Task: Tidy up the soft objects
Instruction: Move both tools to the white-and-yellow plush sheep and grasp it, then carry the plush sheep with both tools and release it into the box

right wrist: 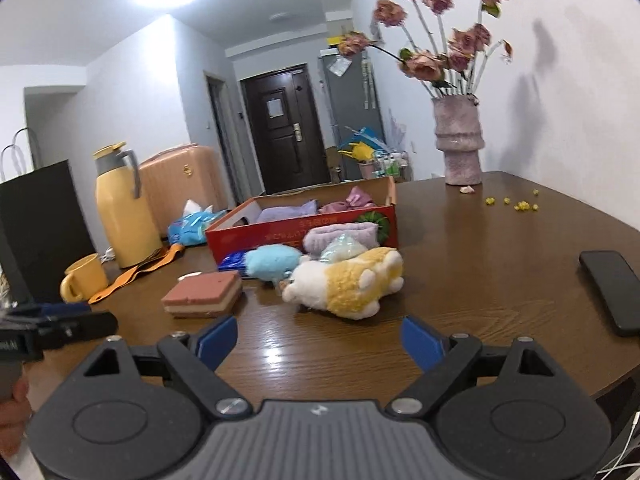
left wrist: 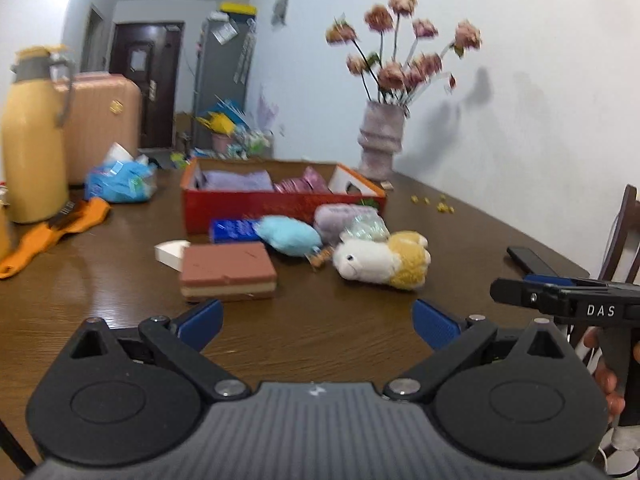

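Left gripper: I held the left gripper (left wrist: 318, 322) low over the near edge of the brown table (left wrist: 120, 288), jaws spread wide, nothing between the blue pads.
Right gripper: My right gripper (right wrist: 320, 340) sat likewise low over the table, jaws wide apart and empty; it also showed side-on at the right edge of the left wrist view.
Alpaca plush: The white and yellow alpaca plush (right wrist: 346, 280) lay on its side ahead of both grippers, apart from each.
Blue plush: The light blue plush (left wrist: 289, 235) lay just left of the alpaca, in front of the red box (left wrist: 280, 202).
Lilac roll: A lilac soft roll (left wrist: 340, 218) rested against the box front, with a crinkly clear packet (left wrist: 366, 229) touching it.
Box contents: I saw a folded purple cloth (left wrist: 236, 180) and pink items (left wrist: 302, 182) inside the box.
Layered block: A brown and cream layered block (left wrist: 228, 272) sat left of the plushes, nearer to me.
Left side: A yellow flask (right wrist: 122, 210), a yellow mug (right wrist: 84, 278) and an orange cloth (left wrist: 48, 236) sat there.
Far right: A vase of dried flowers (right wrist: 458, 144) stood by the wall; a black phone (right wrist: 614, 290) lay near the table's right edge.
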{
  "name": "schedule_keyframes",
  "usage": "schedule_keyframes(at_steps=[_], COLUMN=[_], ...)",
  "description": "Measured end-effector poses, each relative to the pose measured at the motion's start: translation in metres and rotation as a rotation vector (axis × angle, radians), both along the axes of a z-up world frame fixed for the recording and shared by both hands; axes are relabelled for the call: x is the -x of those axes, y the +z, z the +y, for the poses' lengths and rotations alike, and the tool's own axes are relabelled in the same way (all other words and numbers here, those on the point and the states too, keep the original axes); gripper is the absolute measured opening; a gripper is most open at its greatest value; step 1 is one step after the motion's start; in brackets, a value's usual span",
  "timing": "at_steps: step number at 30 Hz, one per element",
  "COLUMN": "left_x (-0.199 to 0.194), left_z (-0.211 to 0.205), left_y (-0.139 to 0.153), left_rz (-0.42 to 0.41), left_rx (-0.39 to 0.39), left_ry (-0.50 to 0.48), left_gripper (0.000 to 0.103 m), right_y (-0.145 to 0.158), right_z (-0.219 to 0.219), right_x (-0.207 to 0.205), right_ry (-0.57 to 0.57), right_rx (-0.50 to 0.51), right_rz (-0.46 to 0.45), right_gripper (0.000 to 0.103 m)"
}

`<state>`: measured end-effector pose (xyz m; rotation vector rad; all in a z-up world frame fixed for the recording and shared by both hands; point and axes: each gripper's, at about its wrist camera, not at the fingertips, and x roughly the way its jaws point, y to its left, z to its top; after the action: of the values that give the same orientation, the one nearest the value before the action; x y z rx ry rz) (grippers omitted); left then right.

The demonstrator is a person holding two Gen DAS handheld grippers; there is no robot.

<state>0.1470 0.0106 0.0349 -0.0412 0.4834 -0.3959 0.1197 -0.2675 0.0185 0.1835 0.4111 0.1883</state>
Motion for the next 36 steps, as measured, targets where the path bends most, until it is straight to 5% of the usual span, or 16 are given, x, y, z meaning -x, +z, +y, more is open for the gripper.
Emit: schedule_keyframes(at_steps=[9, 14, 19, 23, 30, 33, 35, 36], left_x=[-0.136, -0.193, -0.223, -0.216, -0.148, -0.109, -0.092, -0.086], left_z=[-0.06, -0.079, -0.069, -0.062, -0.058, -0.05, -0.042, -0.039], left_y=[-0.02, -0.041, -0.061, -0.062, -0.054, -0.051, -0.051, -0.051], left_rz=[0.182, 0.295, 0.455, 0.48, 0.527, 0.523, 0.513, 0.497], left_rx=[0.067, 0.106, 0.289, 0.317, 0.278, 0.269, 0.296, 0.297], left_ry=[-0.135, -0.154, -0.211, -0.2, -0.195, -0.233, -0.249, -0.241], left_gripper=[0.099, 0.081, 0.057, 0.052, 0.052, 0.06, 0.078, 0.078], right_y=[-0.012, -0.029, -0.046, -0.055, -0.045, -0.045, -0.045, -0.045], right_z=[-0.028, -0.031, -0.036, -0.045, -0.041, -0.042, -0.043, -0.043], right_x=[-0.082, -0.135, -0.167, -0.17, -0.12, -0.09, -0.077, -0.074], right_ry=[-0.05, -0.039, -0.03, -0.007, 0.097, 0.171, 0.211, 0.23], right_rx=[-0.119, -0.205, -0.304, -0.387, -0.306, -0.296, -0.296, -0.295], right_rz=[0.065, 0.117, 0.169, 0.2, 0.223, 0.242, 0.254, 0.257], right_gripper=[0.087, 0.081, 0.056, 0.051, 0.049, 0.049, 0.049, 0.05])
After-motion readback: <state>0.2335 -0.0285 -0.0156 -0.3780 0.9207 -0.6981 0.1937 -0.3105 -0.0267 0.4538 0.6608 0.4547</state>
